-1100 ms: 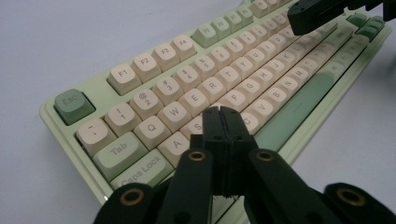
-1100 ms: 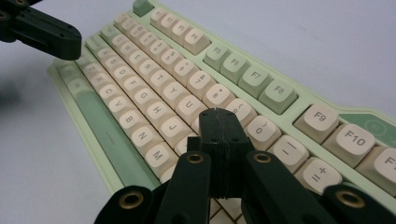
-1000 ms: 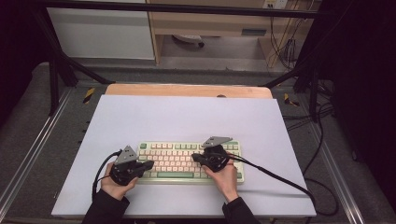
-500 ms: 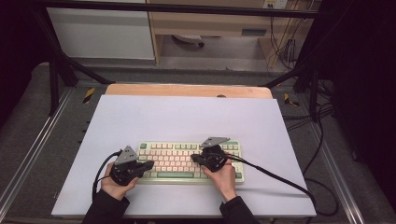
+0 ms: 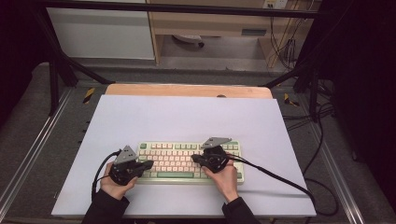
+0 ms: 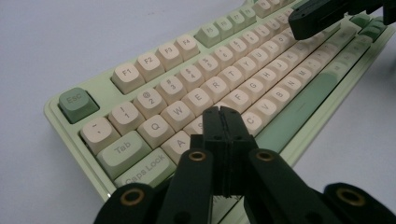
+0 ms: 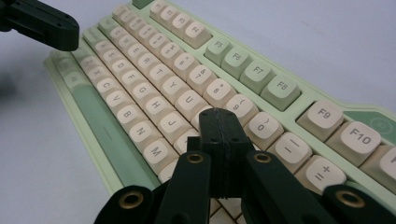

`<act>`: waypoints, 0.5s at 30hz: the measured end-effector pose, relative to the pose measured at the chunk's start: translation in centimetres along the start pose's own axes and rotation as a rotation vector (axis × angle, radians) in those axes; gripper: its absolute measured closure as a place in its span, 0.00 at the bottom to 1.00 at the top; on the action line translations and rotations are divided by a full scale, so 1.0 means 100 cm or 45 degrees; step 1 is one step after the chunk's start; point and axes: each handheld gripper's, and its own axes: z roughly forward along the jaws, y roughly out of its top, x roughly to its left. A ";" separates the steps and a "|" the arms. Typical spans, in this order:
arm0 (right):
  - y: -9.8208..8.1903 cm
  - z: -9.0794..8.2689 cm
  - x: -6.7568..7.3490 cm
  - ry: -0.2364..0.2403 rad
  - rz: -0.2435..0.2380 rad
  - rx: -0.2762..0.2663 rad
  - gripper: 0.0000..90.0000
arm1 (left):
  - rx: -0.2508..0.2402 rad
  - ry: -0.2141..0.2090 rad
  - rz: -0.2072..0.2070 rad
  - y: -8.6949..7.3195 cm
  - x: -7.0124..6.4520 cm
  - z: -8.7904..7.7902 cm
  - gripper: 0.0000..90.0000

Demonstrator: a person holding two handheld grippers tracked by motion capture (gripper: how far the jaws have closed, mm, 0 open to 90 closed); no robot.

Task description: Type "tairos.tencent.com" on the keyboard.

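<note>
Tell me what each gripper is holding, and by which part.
Nothing is held. The left gripper and right gripper are both shut with nothing between the jaws, their tips poised over the keyboard keys.

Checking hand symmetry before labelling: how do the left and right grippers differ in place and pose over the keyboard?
The left gripper sits at the keyboard's left end, over the keys beside A and C; the right gripper sits right of the middle, near J, M and 0. In the high view the left gripper points right, while the right gripper points left. Shared: both have their jaws shut on nothing, held low over the keys.
</note>
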 end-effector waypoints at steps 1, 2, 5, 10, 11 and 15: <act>0.000 -0.001 0.001 0.004 -0.002 -0.005 1.00 | 0.001 0.000 0.001 0.000 0.000 0.000 1.00; 0.001 -0.003 0.001 0.011 -0.001 -0.011 1.00 | 0.002 -0.002 0.001 0.000 0.000 0.000 1.00; 0.002 -0.008 0.004 0.026 -0.003 -0.026 1.00 | 0.003 -0.002 0.001 0.000 0.000 0.001 1.00; 0.003 -0.012 0.009 0.040 -0.019 -0.031 1.00 | 0.003 -0.001 0.002 0.000 -0.001 0.001 1.00; 0.003 -0.012 0.010 0.044 -0.025 -0.032 1.00 | 0.003 -0.001 0.003 0.000 -0.001 0.001 1.00; 0.003 -0.009 0.015 0.061 -0.038 -0.025 1.00 | 0.002 -0.002 0.003 0.000 0.000 0.000 1.00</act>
